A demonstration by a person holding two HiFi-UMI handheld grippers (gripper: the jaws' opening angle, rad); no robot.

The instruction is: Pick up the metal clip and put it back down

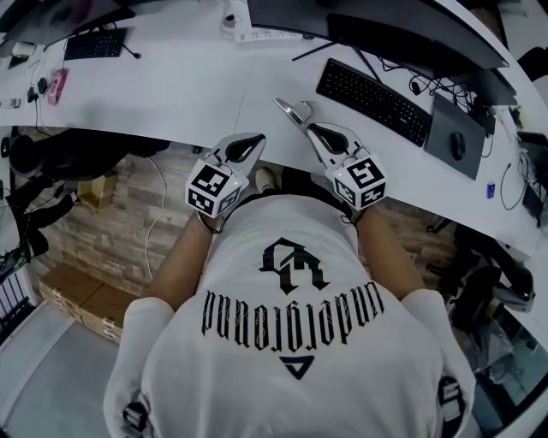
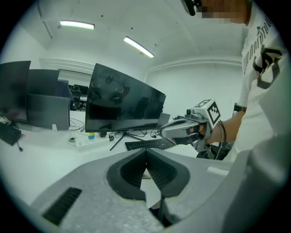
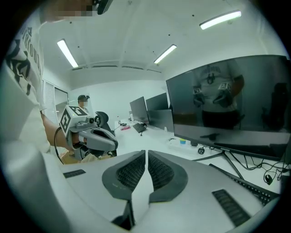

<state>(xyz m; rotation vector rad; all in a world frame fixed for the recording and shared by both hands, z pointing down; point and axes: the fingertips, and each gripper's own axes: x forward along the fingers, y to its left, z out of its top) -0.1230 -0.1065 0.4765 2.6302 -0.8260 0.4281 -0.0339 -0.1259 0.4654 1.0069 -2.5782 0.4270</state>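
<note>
A small silvery piece [image 1: 291, 109], perhaps the metal clip, lies on the white desk [image 1: 171, 94] just beyond my right gripper's tips; I cannot tell whether they touch. My right gripper [image 1: 310, 124] reaches over the desk edge, jaws shut, and in its own view nothing sits between the ribbed pads [image 3: 146, 154]. My left gripper [image 1: 251, 141] hangs at the desk's front edge, left of it, and is also shut with nothing held [image 2: 146, 152]. Each gripper shows in the other's view: the right gripper [image 2: 186, 129] and the left gripper [image 3: 93, 136]. No clip shows in either gripper view.
A black keyboard [image 1: 372, 101] and a mouse [image 1: 457, 145] lie right of the right gripper, under a large monitor [image 1: 377, 21]. A power strip [image 1: 265, 34] sits at the back. A second keyboard [image 1: 96, 43] is far left. Cardboard boxes [image 1: 81, 295] stand under the desk.
</note>
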